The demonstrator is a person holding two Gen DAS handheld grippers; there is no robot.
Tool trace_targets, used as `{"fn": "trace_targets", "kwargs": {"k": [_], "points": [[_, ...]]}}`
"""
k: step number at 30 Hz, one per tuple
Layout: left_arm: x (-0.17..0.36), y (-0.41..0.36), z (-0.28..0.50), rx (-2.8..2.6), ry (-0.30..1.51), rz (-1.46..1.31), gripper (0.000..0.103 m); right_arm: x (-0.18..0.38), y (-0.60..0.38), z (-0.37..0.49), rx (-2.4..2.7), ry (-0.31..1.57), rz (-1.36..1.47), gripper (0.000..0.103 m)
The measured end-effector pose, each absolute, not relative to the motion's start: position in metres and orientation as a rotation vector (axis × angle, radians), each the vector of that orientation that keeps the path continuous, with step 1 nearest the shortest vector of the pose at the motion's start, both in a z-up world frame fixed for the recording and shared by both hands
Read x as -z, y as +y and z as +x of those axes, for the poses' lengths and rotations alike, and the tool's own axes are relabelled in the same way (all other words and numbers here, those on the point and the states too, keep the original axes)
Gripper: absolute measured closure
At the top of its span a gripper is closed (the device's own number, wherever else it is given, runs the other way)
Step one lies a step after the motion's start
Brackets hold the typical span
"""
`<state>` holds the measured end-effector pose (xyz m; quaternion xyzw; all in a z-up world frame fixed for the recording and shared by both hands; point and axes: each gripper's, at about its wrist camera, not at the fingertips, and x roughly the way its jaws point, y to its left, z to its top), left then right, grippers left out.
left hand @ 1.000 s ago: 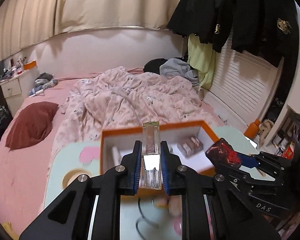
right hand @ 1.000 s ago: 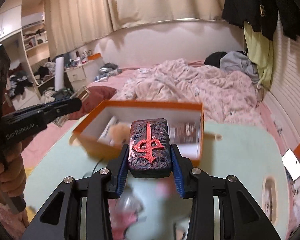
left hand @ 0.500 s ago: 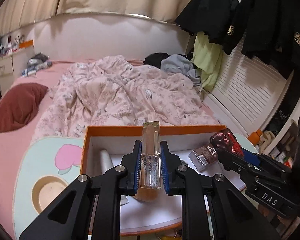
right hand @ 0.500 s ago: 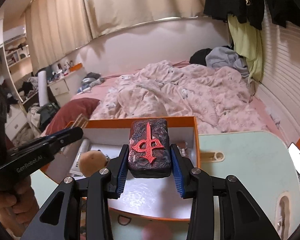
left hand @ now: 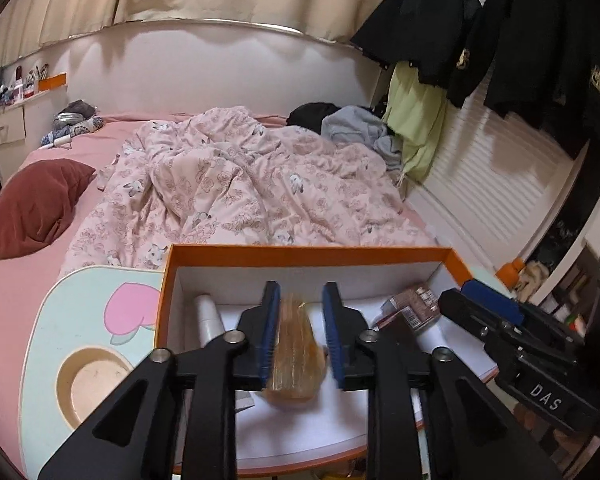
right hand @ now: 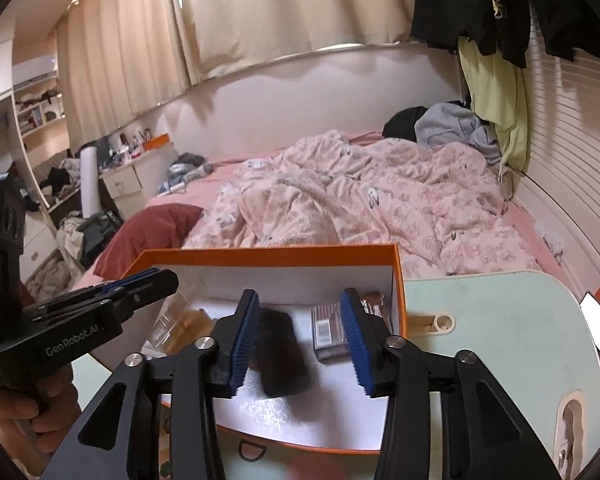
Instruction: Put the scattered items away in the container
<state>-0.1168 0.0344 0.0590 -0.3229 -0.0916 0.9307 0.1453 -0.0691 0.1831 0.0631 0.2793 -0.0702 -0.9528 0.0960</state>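
An orange box (left hand: pixel 308 254) with a white inside stands on the pale green table (left hand: pixel 52 320). My left gripper (left hand: pixel 300 292) hangs over the box with its jaws opening. A clear bottle (left hand: pixel 296 344), blurred, drops free between its pads. In the right wrist view, my right gripper (right hand: pixel 300 296) also hangs over the box (right hand: pixel 268 258), its jaws opening. A dark block (right hand: pixel 280 348), blurred, is falling away from its pads. The bottle (right hand: pixel 176 320) shows below the left gripper (right hand: pixel 140 284). The right gripper (left hand: pixel 476 296) shows at the box's right side.
Inside the box lie a white tube (left hand: pixel 210 316) and brown packets (left hand: pixel 412 304), (right hand: pixel 330 332). The table has a round cup recess (left hand: pixel 92 380) and a slot (right hand: pixel 440 322). A white phone (right hand: pixel 598 326) lies at its right edge. A bed with a pink quilt (left hand: pixel 240 184) lies beyond.
Both grippers moved in over the box and lowered. Both then spread their jaws: the bottle left the left pads and the dark block left the right pads.
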Motion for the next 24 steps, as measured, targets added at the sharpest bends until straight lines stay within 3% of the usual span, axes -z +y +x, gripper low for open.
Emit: {"fn": "trace_targets", "kwargs": {"k": [10,12,14,18,24], "points": [[-0.061,0.033,-0.107,-2.668,-0.248,-0.928,0.071,-0.066,0.186,-0.065,2.838,-0.248,0.785,0.046],[-0.066,0.031,-0.1,-2.654,-0.258,-0.902,0.071,-0.067,0.188,-0.061,2.848,-0.266,0.75,0.034],[-0.073,0.028,-0.089,-2.648,-0.288,-0.866,0.069,-0.069,0.19,-0.056,2.867,-0.263,0.711,0.03],[-0.08,0.02,-0.063,-2.657,-0.342,-0.793,0.055,-0.073,0.189,-0.048,2.858,-0.24,0.706,0.03],[-0.084,0.014,-0.016,-2.753,-0.286,-0.715,0.038,-0.08,0.184,-0.024,2.825,-0.273,0.644,0.03]]}}
